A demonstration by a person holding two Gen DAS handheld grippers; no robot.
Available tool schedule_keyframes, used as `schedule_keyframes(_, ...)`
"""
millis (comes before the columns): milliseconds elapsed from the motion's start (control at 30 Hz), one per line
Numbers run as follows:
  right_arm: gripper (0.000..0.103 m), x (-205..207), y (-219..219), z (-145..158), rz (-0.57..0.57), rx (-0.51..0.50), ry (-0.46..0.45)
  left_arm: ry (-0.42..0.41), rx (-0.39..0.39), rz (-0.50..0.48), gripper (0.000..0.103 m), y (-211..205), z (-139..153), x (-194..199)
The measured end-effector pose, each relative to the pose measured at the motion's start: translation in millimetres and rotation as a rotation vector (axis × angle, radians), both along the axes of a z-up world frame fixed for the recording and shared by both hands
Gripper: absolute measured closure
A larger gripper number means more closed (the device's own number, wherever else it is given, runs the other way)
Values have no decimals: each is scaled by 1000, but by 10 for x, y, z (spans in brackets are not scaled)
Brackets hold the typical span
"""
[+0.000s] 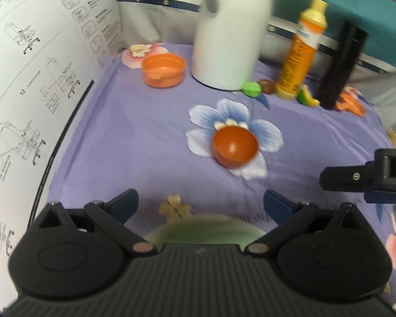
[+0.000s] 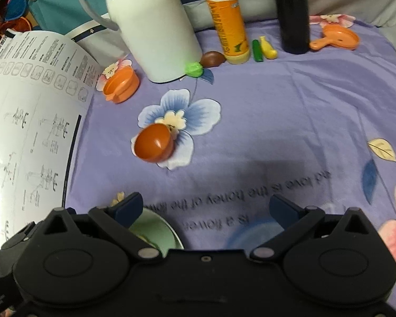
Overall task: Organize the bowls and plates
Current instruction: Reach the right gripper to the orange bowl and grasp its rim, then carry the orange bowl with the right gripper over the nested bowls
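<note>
Nearest me, tucked low between my left jaws, is a green plate, blurred and half hidden by the left gripper, whose jaws stand wide apart and grasp nothing. In the right wrist view the same plate sits under the left-hand jaw of my right gripper; those jaws are also spread and empty.

Straight ahead of both pairs of jaws, well apart from them, a small red-brown bowl lies tipped on its side on a blue flower printed on the purple cloth. Farther ahead and left of it is an orange bowl, just beside the white jug. An orange plate with a handle lies far ahead to the right, next to the black bottle.

My risks as I judge them:
1. The tipped bowl is round and could roll away if 1 jaw nudges it first.
2. The cloth is soft, so a low pinch may catch fabric and drag things along.
3. The jug, the orange bottle and the black bottle stand tall behind; a long reach could topple them.
4. My 2 grippers are close together and could knock over the green plate.
5. The instruction sheet curls in at the left and may snag.
</note>
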State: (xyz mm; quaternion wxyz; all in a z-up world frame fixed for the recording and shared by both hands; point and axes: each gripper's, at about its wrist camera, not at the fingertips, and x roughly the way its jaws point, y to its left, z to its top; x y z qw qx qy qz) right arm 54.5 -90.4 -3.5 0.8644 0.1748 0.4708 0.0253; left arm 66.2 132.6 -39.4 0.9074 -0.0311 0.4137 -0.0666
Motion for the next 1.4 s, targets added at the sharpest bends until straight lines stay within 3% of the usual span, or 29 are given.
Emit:
schedule_keyframes(133,1,284,108,-23,-2,-16,-16,1,-2,25,0,50,-65,283)
schedule_keyframes(300,13,628,222,-113,0,11,-13,25,-22,52,1,43,-186,590)
schedule_keyframes(533,20,986,304,-303,4,47,35,41,-18,43,13,-64,-313,837)
schedule_keyframes(600,28,1073,331,-349,7,55,45,47,-8,26,17,-117,-343,894)
schedule_keyframes(667,34,1137,358,-388,15,53,44,53,-4,9,25,-166,-374,946)
schedule_keyframes(800,66,1244,385,-482,27,68,57,69,-7,-22,41,-247,-444,1019)
schedule_keyframes(867,71,1272,388,-533,33,77,66,82,-8,-43,57,-290,-483,1047)
schedule_keyframes(1000,86,1301,400,-603,48,103,94,101,-15,-72,73,-351,-549,1074)
schedule_keyframes(1067,90,1298,416,-616,59,117,90,95,-5,-85,80,-388,-557,1058)
schedule_keyframes(1400,90,1212,381,-600,60,145,97,95,10,-91,80,-446,-495,947)
